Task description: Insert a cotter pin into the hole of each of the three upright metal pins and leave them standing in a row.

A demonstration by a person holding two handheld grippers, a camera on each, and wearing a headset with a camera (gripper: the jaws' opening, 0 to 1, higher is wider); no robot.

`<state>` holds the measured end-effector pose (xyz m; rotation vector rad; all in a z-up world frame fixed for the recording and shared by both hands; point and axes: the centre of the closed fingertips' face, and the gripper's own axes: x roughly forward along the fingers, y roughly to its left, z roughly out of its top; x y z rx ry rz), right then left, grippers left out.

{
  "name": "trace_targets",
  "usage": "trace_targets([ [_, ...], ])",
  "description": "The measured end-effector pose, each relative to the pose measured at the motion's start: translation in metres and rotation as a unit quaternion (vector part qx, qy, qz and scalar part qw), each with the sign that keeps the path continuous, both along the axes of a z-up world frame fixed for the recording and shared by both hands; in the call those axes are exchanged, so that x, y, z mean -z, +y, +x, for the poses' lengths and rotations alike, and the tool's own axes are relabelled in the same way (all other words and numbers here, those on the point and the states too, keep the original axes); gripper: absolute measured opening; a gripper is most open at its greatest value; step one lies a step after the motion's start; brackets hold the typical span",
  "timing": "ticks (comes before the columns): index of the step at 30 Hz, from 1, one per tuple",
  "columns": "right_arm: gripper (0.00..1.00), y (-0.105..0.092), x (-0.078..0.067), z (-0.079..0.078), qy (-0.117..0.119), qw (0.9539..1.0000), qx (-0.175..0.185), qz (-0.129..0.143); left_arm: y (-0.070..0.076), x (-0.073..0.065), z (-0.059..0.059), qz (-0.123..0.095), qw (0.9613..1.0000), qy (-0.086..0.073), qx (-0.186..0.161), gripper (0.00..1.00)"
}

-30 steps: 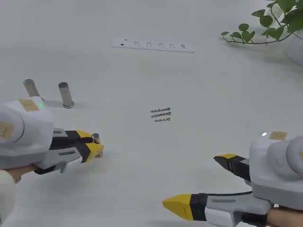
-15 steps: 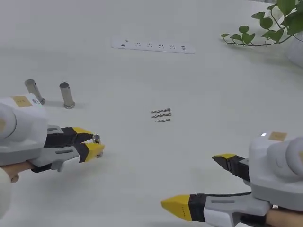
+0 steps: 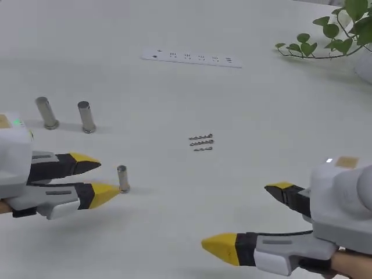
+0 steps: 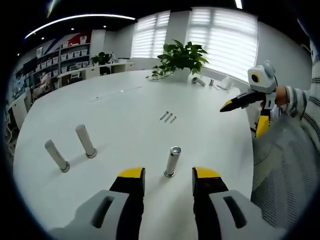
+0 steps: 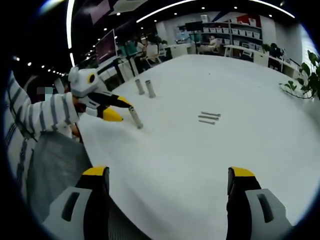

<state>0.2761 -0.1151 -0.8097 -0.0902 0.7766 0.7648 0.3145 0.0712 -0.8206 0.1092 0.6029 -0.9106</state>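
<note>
Three metal pins stand upright on the white table (image 3: 261, 110). Two of them, a far pin (image 3: 46, 113) and its neighbour (image 3: 86, 117), stand side by side at the left. The third pin (image 3: 122, 178) (image 4: 172, 161) stands alone, just ahead of my left gripper (image 3: 96, 179) (image 4: 168, 176), which is open and holds nothing. Three cotter pins (image 3: 201, 143) (image 4: 168, 117) (image 5: 208, 118) lie side by side in the middle of the table. At the lower right my right gripper (image 3: 254, 221) (image 5: 167, 176) is wide open and holds nothing.
A white power strip (image 3: 192, 57) lies at the far side of the table. A potted plant (image 3: 343, 29) stands at the far right corner. In the right gripper view a person's striped sleeve (image 5: 42, 117) holds the left gripper (image 5: 100, 102).
My left gripper was shut on the third pin; it has let go, opened and drawn back to the left, leaving the pin upright. The right gripper has barely moved.
</note>
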Motion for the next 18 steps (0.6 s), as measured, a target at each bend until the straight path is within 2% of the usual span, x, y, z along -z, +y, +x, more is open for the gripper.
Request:
trace_targets([
  [7, 1.00, -0.002, -0.006, 0.009, -0.011, 0.9999, 0.001, 0.000, 0.012, 0.003, -0.011, 0.005, 0.9999, 0.008, 0.004, 0.52],
  [10, 1.00, 0.002, -0.014, 0.015, -0.013, 0.9997, 0.004, 0.022, 0.011, 0.001, -0.016, -0.009, 0.9998, 0.018, 0.004, 0.60],
  [11, 1.00, 0.003, -0.018, 0.018, -0.018, 0.9994, 0.005, 0.028, 0.011, -0.001, -0.018, -0.014, 0.9998, 0.017, 0.006, 0.62],
  [15, 1.00, 0.006, -0.027, 0.026, -0.027, 0.9991, 0.001, 0.034, 0.009, -0.003, -0.024, -0.014, 0.9997, 0.018, 0.011, 0.70],
  [17, 1.00, 0.008, -0.033, 0.030, -0.034, 0.9988, -0.004, 0.036, 0.008, -0.005, -0.024, -0.025, 0.9995, 0.017, 0.006, 0.73],
  [18, 1.00, 0.009, -0.035, 0.033, -0.037, 0.9987, -0.008, 0.035, 0.008, -0.005, -0.025, -0.027, 0.9994, 0.023, 0.004, 0.76],
])
